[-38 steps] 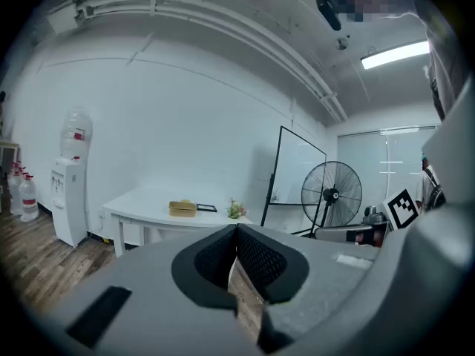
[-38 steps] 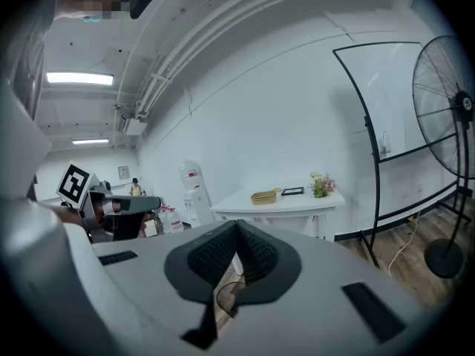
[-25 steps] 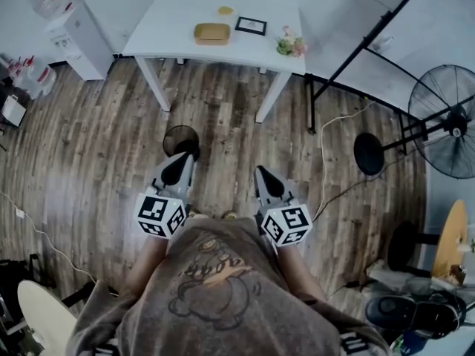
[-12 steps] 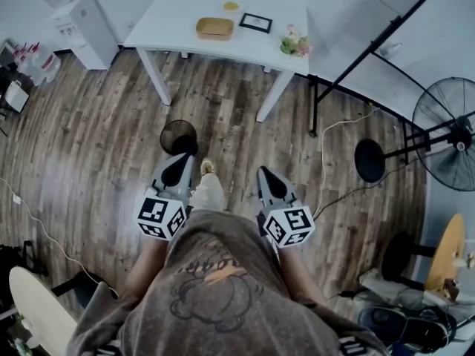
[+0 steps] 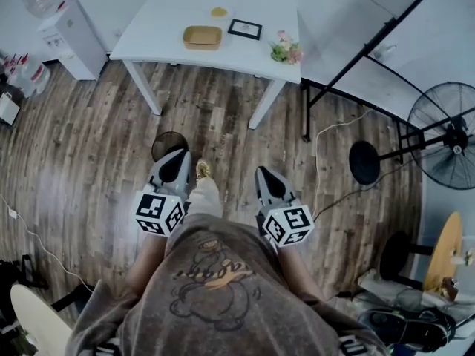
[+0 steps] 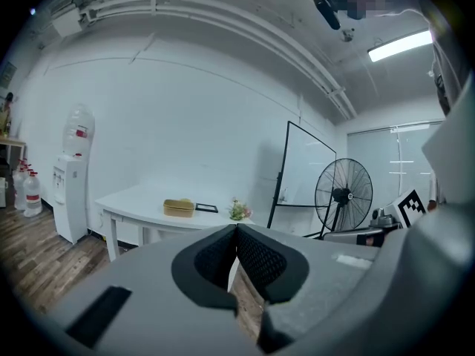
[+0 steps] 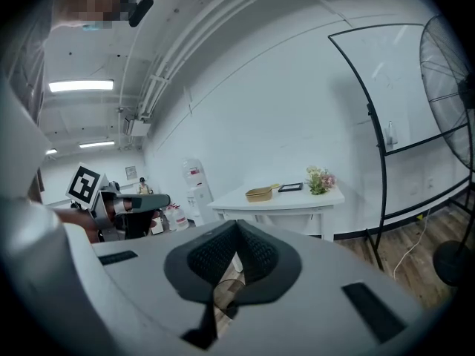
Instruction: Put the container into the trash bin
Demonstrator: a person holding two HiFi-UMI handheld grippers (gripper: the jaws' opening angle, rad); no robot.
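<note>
Stepping forward toward the table (image 5: 152, 35) at upper centre, you carry left gripper (image 5: 179, 160) and right gripper (image 5: 265, 176) closed, empty; open wide before reaching the container (image 5: 202, 36).

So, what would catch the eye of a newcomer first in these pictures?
The left gripper and right gripper, each with a marker cube, are held low over the wood floor, both shut and empty. Ahead stands a white table with a tan container on it; a black bin sits on the floor just beyond the left gripper.
</note>
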